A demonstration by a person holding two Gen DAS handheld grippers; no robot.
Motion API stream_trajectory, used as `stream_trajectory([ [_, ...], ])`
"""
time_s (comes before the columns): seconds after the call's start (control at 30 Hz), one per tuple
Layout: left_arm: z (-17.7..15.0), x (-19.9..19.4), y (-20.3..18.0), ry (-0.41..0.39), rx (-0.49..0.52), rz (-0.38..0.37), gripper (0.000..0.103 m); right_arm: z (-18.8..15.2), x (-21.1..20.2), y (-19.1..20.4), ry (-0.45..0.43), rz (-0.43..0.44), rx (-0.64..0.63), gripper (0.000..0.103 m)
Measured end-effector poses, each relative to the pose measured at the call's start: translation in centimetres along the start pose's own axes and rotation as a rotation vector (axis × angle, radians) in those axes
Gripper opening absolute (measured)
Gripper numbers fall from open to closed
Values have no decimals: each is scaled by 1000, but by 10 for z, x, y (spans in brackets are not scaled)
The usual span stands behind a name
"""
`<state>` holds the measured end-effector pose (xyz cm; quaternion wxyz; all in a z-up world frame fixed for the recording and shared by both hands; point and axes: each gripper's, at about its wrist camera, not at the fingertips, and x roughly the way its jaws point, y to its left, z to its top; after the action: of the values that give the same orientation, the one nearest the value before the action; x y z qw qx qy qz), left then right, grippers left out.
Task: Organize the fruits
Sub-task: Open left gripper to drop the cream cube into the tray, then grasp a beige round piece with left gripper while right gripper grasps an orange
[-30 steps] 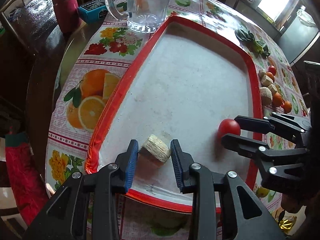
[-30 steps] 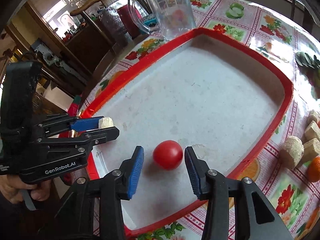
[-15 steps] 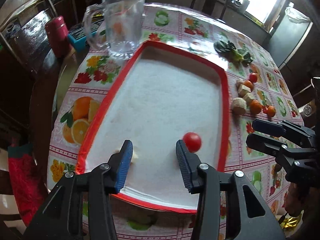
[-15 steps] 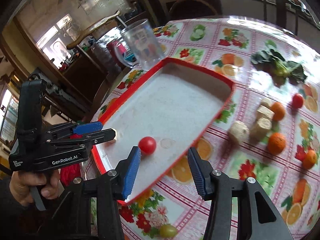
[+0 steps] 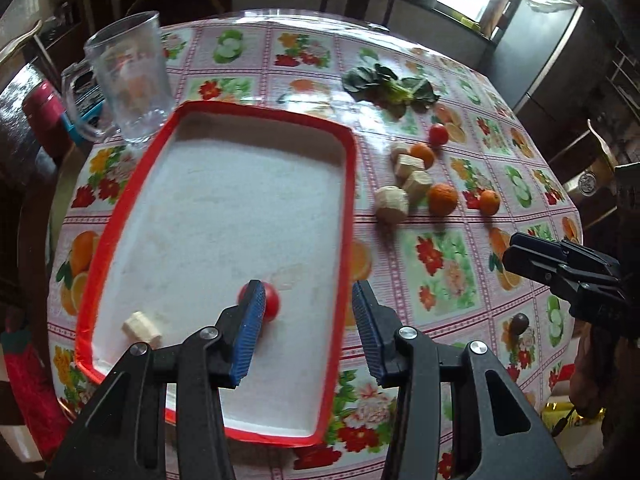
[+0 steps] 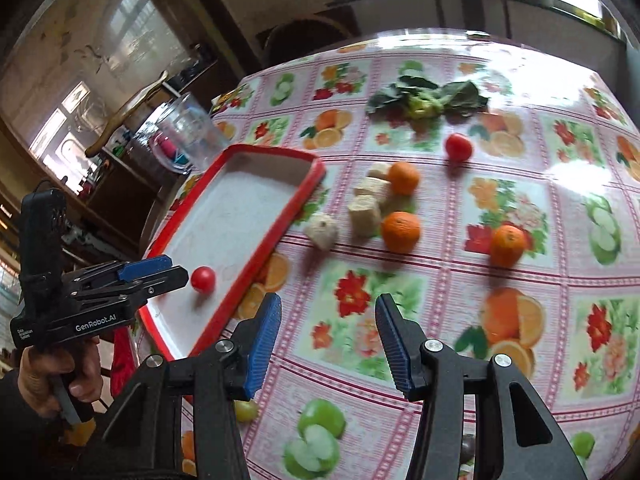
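A red-rimmed white tray (image 5: 348, 184) (image 6: 276, 216) lies on the fruit-print tablecloth. In it sit a red tomato (image 5: 273, 300) (image 6: 203, 279) and a pale banana piece (image 5: 141, 327). To the tray's right lie several pale banana pieces (image 5: 392, 205) (image 6: 362, 210), three oranges (image 5: 442, 199) (image 6: 401, 231) and another tomato (image 5: 438, 134) (image 6: 458, 147). My left gripper (image 5: 306, 322) is open and empty, raised above the tray's near end. My right gripper (image 6: 328, 344) is open and empty above the tablecloth, right of the tray.
A clear glass mug (image 5: 130, 76) (image 6: 188, 132) stands at the tray's far left corner. Leafy greens (image 5: 390, 88) (image 6: 424, 100) lie at the far side. A green grape (image 6: 245, 410) and a dark round fruit (image 5: 520, 323) lie near the table's front edge.
Both grippers have drawn back and up from the tray, leaving the banana piece and the tomato lying in it. The right gripper has swung right over the tablecloth.
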<state>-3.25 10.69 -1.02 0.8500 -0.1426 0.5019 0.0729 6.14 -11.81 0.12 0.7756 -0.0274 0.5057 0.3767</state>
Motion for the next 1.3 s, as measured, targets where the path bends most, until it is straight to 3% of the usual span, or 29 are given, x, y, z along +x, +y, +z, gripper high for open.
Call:
stream_trajectory([
  [0.4, 14, 14, -46, 10, 52, -58, 43, -5, -20, -41, -28, -50, 56, 51],
  [0.83, 27, 52, -78, 67, 62, -90, 43, -5, -5, -78, -4, -92, 94, 51],
  [1.3, 53, 106, -80, 145, 30, -39, 43, 15, 33, -117, 25, -150, 124, 51],
])
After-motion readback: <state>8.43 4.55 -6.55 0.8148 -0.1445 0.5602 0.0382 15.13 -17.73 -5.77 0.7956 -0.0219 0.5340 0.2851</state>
